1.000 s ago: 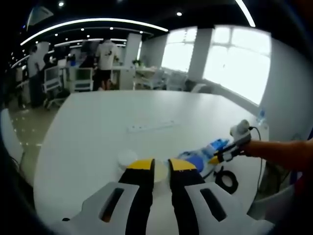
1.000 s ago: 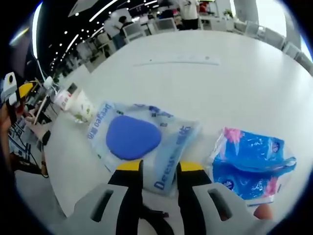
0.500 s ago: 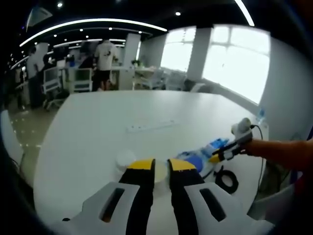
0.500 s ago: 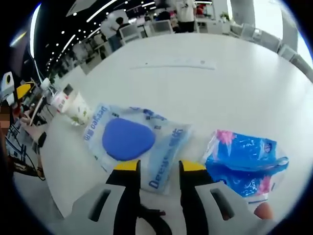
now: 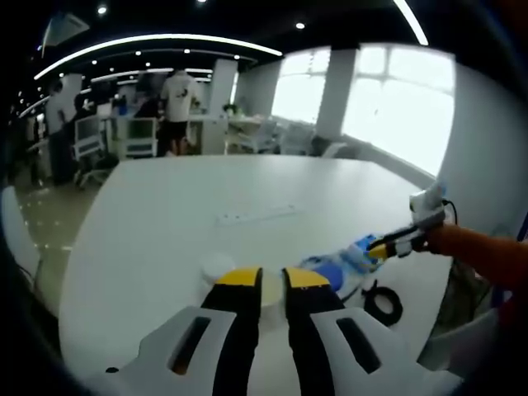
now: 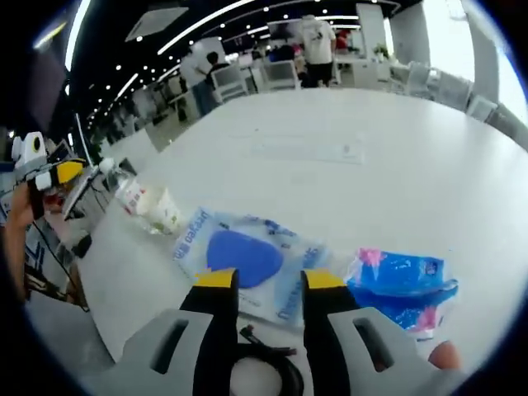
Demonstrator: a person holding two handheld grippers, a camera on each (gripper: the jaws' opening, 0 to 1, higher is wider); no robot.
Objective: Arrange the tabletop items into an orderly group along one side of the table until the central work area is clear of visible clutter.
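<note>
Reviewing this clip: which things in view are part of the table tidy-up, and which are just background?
Belongs to the job:
- clear bag with the blue pad
- blue tissue pack
- paper cup
- black coiled cable
- white power strip
- table
- left gripper and right gripper, both open and empty

Background only:
- office chairs
- people standing
- windows

Left gripper (image 5: pixel 272 279) jaws near-closed over a white cup (image 5: pixel 216 266); right gripper (image 5: pixel 394 244) above blue packets (image 5: pixel 340 266).
</note>
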